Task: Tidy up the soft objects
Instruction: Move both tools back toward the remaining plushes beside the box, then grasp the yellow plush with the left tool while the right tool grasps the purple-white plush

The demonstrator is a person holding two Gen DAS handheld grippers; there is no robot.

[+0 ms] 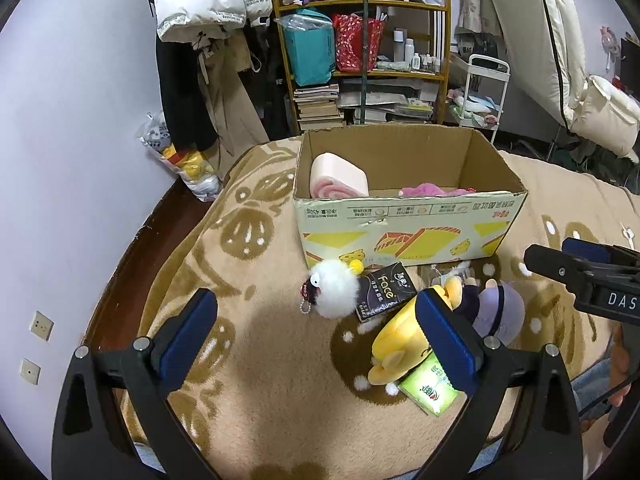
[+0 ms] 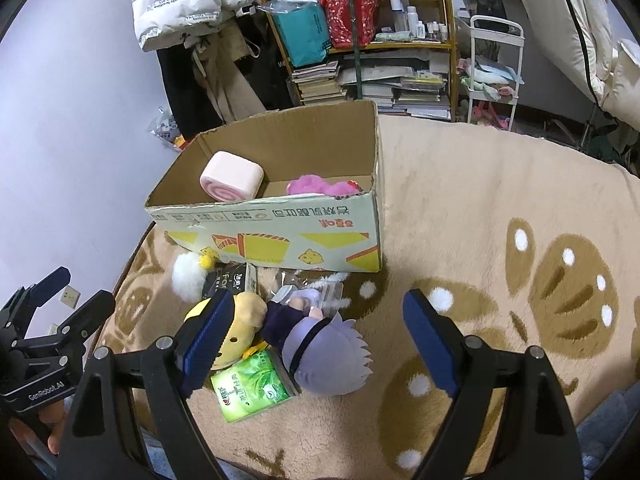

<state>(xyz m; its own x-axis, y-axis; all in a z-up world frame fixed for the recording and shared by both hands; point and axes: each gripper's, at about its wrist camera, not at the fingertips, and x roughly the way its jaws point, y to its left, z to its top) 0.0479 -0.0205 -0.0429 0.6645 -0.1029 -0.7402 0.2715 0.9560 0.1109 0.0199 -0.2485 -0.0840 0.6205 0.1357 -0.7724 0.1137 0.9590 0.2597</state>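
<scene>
Between the wide, empty right tool [image 2: 318, 340], the purple-haired doll [image 2: 324, 354] lies, long axis toward ten o'clock, nearer than the wide left tool [image 1: 316, 334].

left tool [image 1: 316, 328]: black frame; blue pads; silver screws | right tool [image 2: 318, 332]: same

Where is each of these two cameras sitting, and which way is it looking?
Left wrist view: sits on the left gripper, looking down along its open fingers at the blanket, toys and cardboard box; the right gripper pokes in at right.
Right wrist view: sits on the right gripper, open above the purple-haired doll; the left gripper and a hand show at left.
Both show the box, the yellow plush and the green tissue pack.
</scene>
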